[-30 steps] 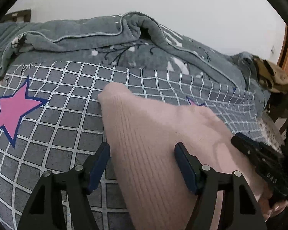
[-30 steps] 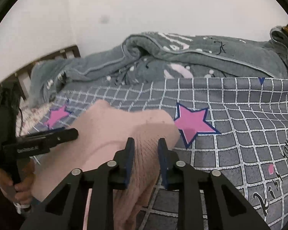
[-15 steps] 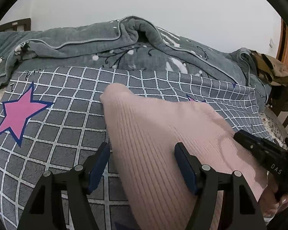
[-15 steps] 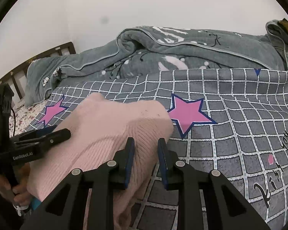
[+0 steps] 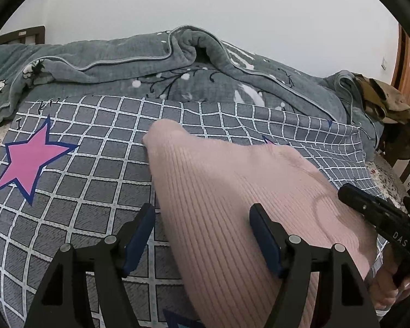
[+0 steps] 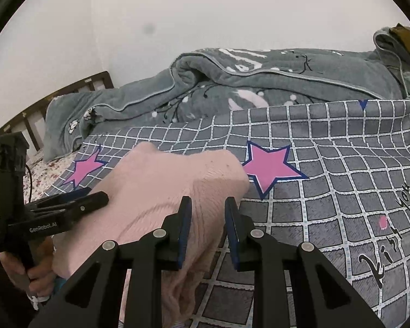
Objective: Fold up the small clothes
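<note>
Pink ribbed sweater (image 5: 232, 205) spread flat on the grid-and-star bedsheet (image 5: 82, 191), grey quilt (image 5: 123, 65) bunched behind. Left claw (image 5: 202, 235) gaping wide over the knit's left edge (gripping nothing). Right claw (image 6: 208, 227) narrow, straddling the sweater's right edge (image 6: 202, 218); pinched or not, can't tell.

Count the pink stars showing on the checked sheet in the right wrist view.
2. One star lies just right of the pink knit garment; the other star lies at its left edge. The garment may hide more.
</note>
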Action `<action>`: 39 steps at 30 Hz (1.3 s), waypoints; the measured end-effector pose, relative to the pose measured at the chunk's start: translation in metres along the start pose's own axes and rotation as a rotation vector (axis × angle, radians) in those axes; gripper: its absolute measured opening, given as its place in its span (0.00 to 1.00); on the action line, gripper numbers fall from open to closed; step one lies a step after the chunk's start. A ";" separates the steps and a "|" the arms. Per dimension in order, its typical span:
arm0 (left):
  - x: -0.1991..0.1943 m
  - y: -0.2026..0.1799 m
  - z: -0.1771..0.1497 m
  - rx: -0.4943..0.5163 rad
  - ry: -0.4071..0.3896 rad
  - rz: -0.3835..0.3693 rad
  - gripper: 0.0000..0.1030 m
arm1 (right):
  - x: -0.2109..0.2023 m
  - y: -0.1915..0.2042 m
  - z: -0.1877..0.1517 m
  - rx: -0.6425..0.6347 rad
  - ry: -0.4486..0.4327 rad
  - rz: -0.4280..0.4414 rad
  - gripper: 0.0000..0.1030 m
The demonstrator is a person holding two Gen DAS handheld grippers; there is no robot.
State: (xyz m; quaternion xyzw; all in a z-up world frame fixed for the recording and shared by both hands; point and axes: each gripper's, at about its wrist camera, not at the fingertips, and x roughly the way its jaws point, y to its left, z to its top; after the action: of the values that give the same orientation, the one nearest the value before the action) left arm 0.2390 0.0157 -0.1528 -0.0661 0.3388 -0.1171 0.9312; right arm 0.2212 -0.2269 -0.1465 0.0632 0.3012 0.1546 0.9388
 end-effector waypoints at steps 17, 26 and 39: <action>-0.015 0.005 -0.007 -0.009 -0.014 -0.022 0.71 | -0.010 -0.002 -0.002 -0.007 -0.003 0.001 0.24; -0.029 0.009 -0.017 -0.015 -0.030 -0.048 0.71 | -0.017 -0.008 -0.003 0.015 -0.007 0.030 0.24; -0.032 0.008 -0.021 -0.027 -0.026 -0.053 0.71 | -0.018 -0.002 -0.007 -0.012 0.014 0.036 0.24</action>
State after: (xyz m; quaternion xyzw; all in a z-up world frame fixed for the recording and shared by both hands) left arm 0.2032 0.0304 -0.1509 -0.0890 0.3263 -0.1363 0.9311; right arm 0.2036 -0.2343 -0.1431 0.0620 0.3055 0.1738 0.9341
